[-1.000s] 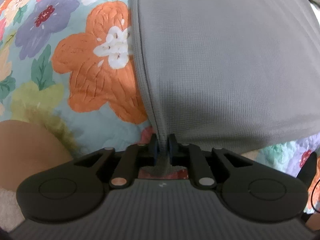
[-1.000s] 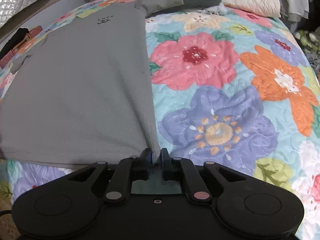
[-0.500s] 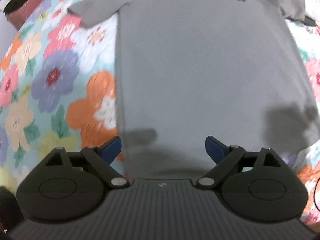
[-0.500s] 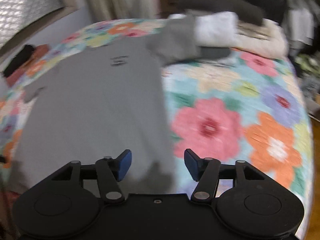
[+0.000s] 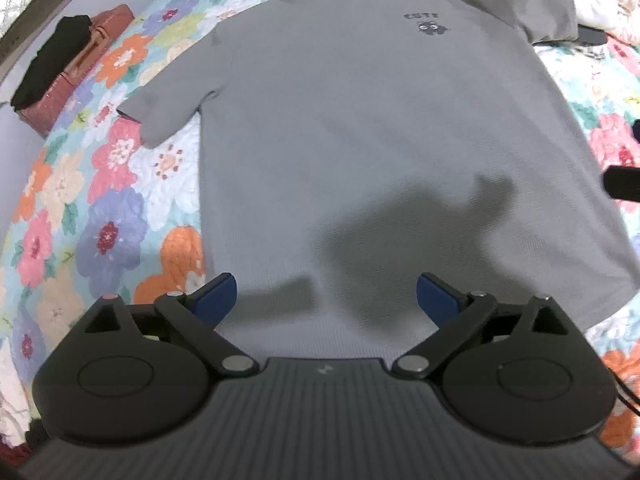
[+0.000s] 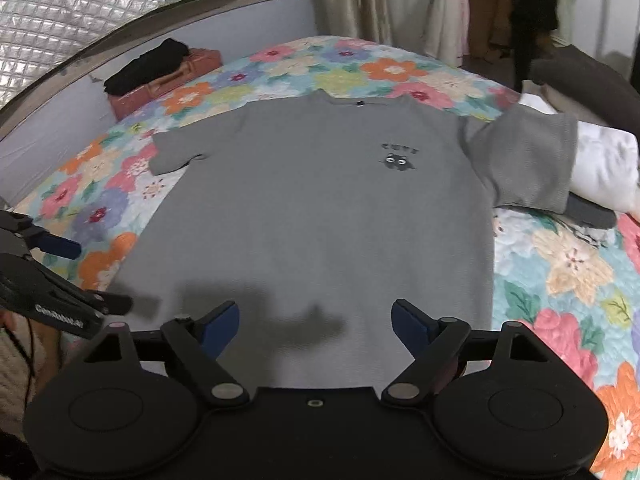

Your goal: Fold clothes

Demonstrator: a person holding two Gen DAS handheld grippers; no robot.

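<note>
A grey T-shirt (image 5: 360,128) lies spread flat, front up, on the flowered quilt (image 5: 112,208), collar at the far end, hem nearest me. It also shows in the right wrist view (image 6: 320,208), with a small dark chest print (image 6: 400,156). Its right sleeve (image 6: 528,164) lies draped over a pile of folded clothes. My left gripper (image 5: 326,296) is open and empty, raised above the hem. My right gripper (image 6: 316,318) is open and empty above the hem too. The left gripper also shows at the left edge of the right wrist view (image 6: 44,276).
A pile of folded clothes (image 6: 604,160) sits at the right of the bed. A reddish case (image 6: 168,80) with a black garment (image 6: 148,64) on it stands at the far left by the wall. Curtains hang behind the bed.
Both grippers were shut on the shirt's hem corners a second ago. They let go, opened wide, and rose back from the shirt, which now lies flat.
</note>
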